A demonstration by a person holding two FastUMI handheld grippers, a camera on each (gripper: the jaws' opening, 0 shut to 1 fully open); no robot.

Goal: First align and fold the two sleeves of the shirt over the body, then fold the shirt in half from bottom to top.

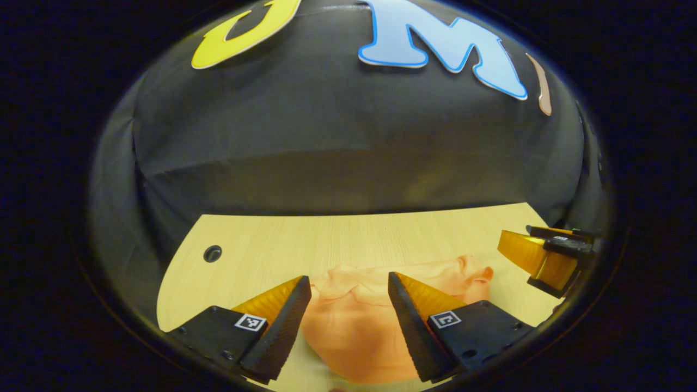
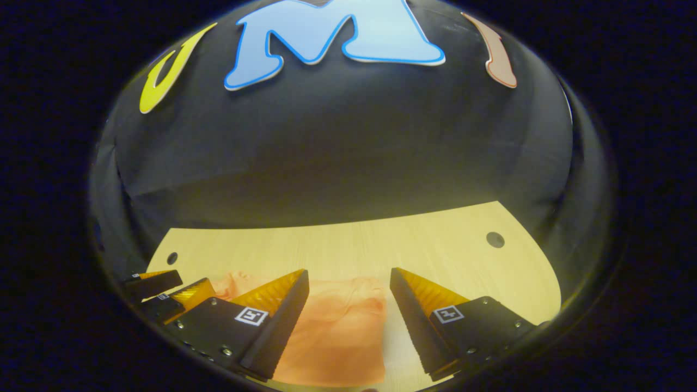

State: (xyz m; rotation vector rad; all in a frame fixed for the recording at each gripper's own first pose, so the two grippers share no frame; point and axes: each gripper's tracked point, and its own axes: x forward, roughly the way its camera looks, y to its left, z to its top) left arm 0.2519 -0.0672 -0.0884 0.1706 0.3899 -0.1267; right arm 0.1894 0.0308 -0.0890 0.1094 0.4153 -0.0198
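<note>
Light wooden table [image 1: 337,239], round holes near corners; crumpled orange shirt [image 1: 359,321] lying on it.

A soft, peach-orange cloth shirt [image 1: 359,321] lies crumpled and bunched on the pale wooden table [image 1: 337,239], its folds rumpled along the far edge.

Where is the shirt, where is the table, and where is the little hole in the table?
shirt [image 1: 354,332], left gripper view: the middle of its cloth.
table [image 1: 348,239], left gripper view: bare wood behind the shirt.
hole [image 2: 495,239], right gripper view: its dark middle.
</note>
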